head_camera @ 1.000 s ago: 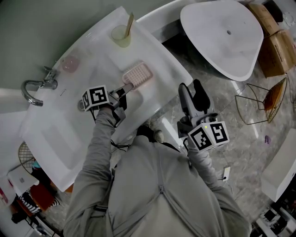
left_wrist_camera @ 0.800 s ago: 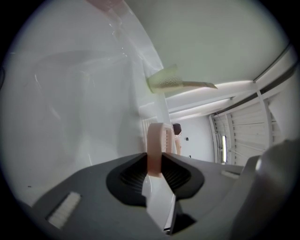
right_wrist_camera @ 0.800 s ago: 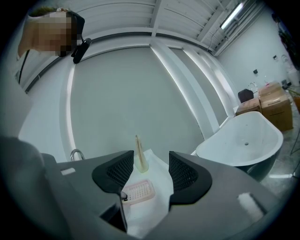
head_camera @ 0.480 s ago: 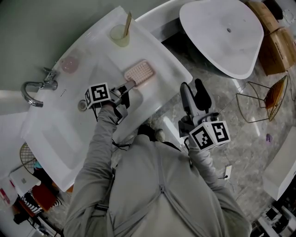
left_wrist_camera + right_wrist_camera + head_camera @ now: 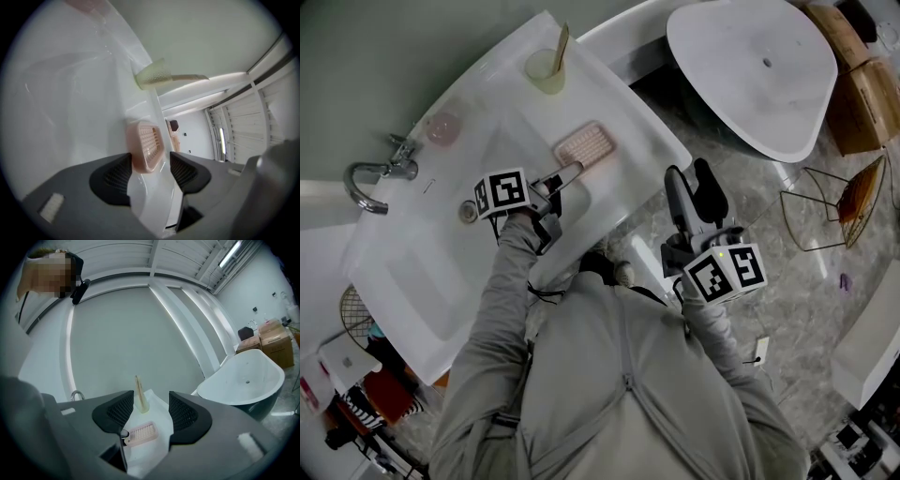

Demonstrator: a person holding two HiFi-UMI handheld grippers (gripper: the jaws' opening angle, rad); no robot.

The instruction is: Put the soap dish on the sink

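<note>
While 1 pink soap dish (image 5: pixel 583 143) lies flat on the rim of the 1 white sink (image 5: pixel 422 281), the left claw (image 5: pixel 150 164) has just been opening; its 2 jaws stand apart round the dish's near end without clamping it. The right claw (image 5: pixel 150 404) hangs open and empty, well apart from the sink. Also on the sink: 1 cup (image 5: pixel 546 71), 1 faucet (image 5: pixel 370 178).

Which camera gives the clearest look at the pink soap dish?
The head view: the whole soap dish shows from above on the sink. The left gripper view shows it close but skewed; the right gripper view, small and distant.
</note>
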